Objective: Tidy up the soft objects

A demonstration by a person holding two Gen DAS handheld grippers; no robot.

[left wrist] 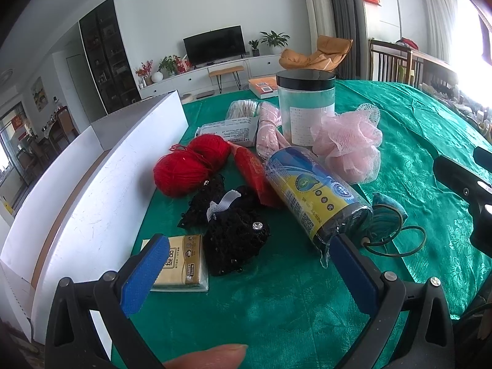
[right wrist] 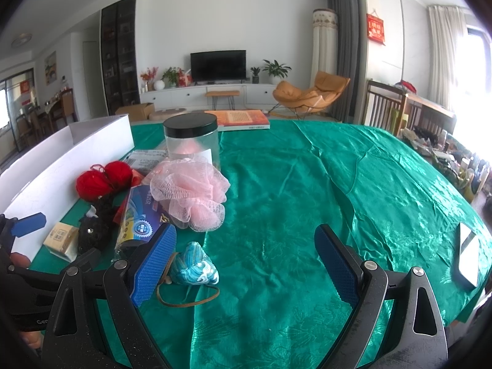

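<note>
Soft objects lie in a pile on the green cloth beside a white box (left wrist: pixel 101 184): red yarn balls (left wrist: pixel 187 166), a black crochet piece (left wrist: pixel 233 230), a pink bath pouf (left wrist: pixel 350 144), a pink cloth roll (left wrist: pixel 269 129), a blue patterned pouch with a cord (right wrist: pixel 195 266), a tissue pack (left wrist: pixel 184 261) and a blue plastic-wrapped roll (left wrist: pixel 313 196). My left gripper (left wrist: pixel 246 264) is open and empty, just in front of the black crochet piece. My right gripper (right wrist: pixel 246 261) is open and empty, its left finger next to the blue pouch.
A clear jar with a black lid (left wrist: pixel 306 107) stands behind the pile. A white packet (left wrist: pixel 227 130) lies by it. An orange book (right wrist: pixel 240 118) lies at the table's far edge. A phone (right wrist: pixel 469 255) lies at the right. Green cloth (right wrist: pixel 307 184) covers the table.
</note>
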